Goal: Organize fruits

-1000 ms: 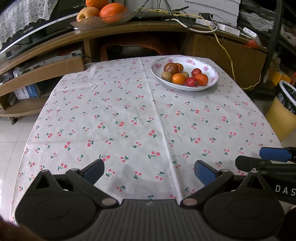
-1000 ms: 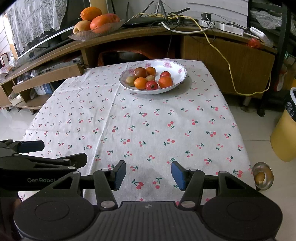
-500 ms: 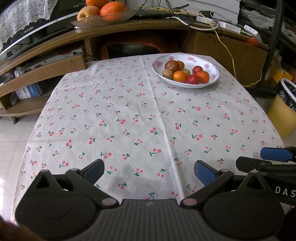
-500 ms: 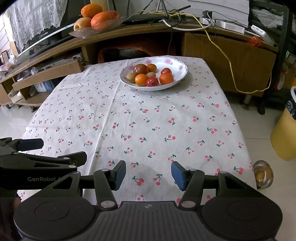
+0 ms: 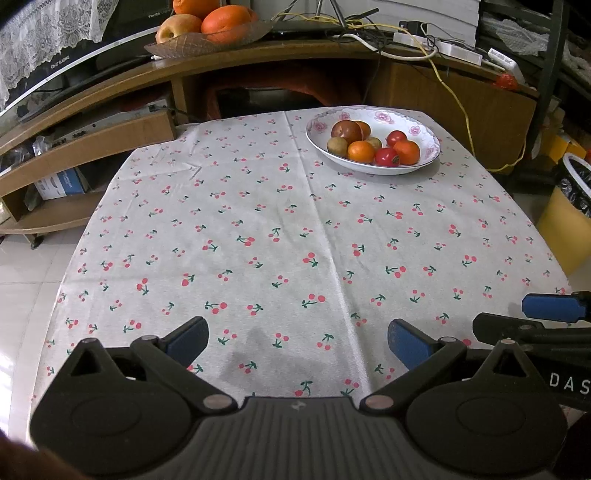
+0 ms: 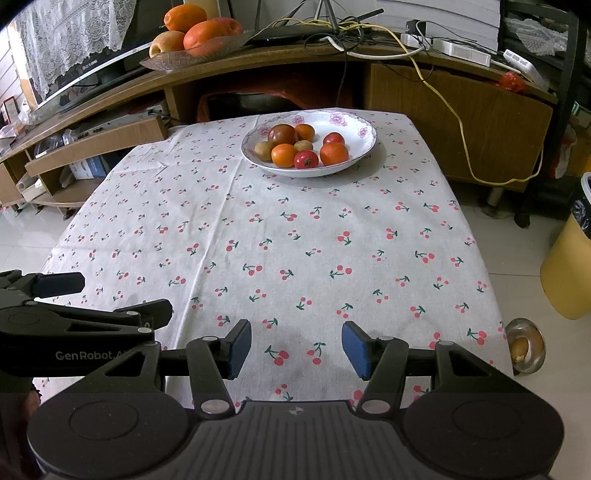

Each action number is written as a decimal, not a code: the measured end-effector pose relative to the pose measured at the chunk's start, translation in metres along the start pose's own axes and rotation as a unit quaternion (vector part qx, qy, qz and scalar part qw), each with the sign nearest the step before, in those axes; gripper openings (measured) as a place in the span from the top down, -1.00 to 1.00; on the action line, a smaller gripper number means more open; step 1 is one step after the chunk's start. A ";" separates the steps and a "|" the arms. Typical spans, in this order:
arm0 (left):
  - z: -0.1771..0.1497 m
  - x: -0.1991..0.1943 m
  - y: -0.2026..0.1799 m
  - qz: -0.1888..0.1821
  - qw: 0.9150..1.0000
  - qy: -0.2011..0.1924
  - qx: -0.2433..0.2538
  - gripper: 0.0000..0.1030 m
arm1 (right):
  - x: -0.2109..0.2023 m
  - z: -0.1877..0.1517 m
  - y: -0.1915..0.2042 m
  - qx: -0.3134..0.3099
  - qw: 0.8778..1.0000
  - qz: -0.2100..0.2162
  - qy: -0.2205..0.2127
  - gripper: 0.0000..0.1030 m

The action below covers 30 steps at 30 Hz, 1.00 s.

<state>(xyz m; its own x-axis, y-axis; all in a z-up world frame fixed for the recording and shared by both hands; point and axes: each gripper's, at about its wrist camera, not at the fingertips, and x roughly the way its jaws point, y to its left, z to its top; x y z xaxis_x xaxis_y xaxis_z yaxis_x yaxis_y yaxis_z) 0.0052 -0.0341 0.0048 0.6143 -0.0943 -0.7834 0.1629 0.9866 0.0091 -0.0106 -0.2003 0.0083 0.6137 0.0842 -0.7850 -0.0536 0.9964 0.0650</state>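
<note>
A white flowered bowl point(image 5: 424, 136) point(image 6: 354, 127) stands at the far end of the table and holds several small fruits: oranges point(image 5: 361, 151) point(image 6: 283, 155), red tomatoes point(image 5: 387, 156) point(image 6: 306, 159), brownish kiwis and a dark red fruit. My left gripper point(image 5: 297, 341) is open and empty over the table's near edge. My right gripper point(image 6: 296, 349) is open and empty, also at the near edge. Each gripper shows from the side in the other's view: the right gripper in the left wrist view point(image 5: 543, 319), the left gripper in the right wrist view point(image 6: 110, 299).
The table wears a cherry-print cloth point(image 5: 295, 240) point(image 6: 295, 240). Behind it a wooden cabinet carries a glass dish of large fruit point(image 5: 207, 31) point(image 6: 192, 40) and cables. A yellow bin point(image 5: 569, 221) point(image 6: 569, 266) stands on the floor at right. A small metal bowl point(image 6: 524, 345) lies on the floor.
Both grippers have pulled back and risen a little, so the bowl sits farther away and higher in both views. Their jaws stay open.
</note>
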 end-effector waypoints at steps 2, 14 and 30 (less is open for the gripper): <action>0.000 0.000 0.000 0.001 1.000 0.000 0.000 -1.00 | 0.000 0.000 0.000 0.000 1.000 0.000 0.000 -0.08; -0.001 -0.002 0.000 0.005 1.000 -0.002 0.001 -1.00 | -0.001 -0.002 0.002 -0.002 1.000 0.001 -0.001 -0.08; -0.001 -0.004 0.001 0.009 1.000 -0.006 0.006 -1.00 | -0.001 -0.003 0.003 -0.004 1.000 0.000 0.000 -0.08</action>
<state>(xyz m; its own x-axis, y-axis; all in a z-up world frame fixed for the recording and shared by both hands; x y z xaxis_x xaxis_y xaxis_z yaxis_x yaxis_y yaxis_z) 0.0021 -0.0326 0.0069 0.6266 -0.0787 -0.7754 0.1615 0.9864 0.0304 -0.0139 -0.1974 0.0080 0.6141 0.0849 -0.7847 -0.0597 0.9963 0.0611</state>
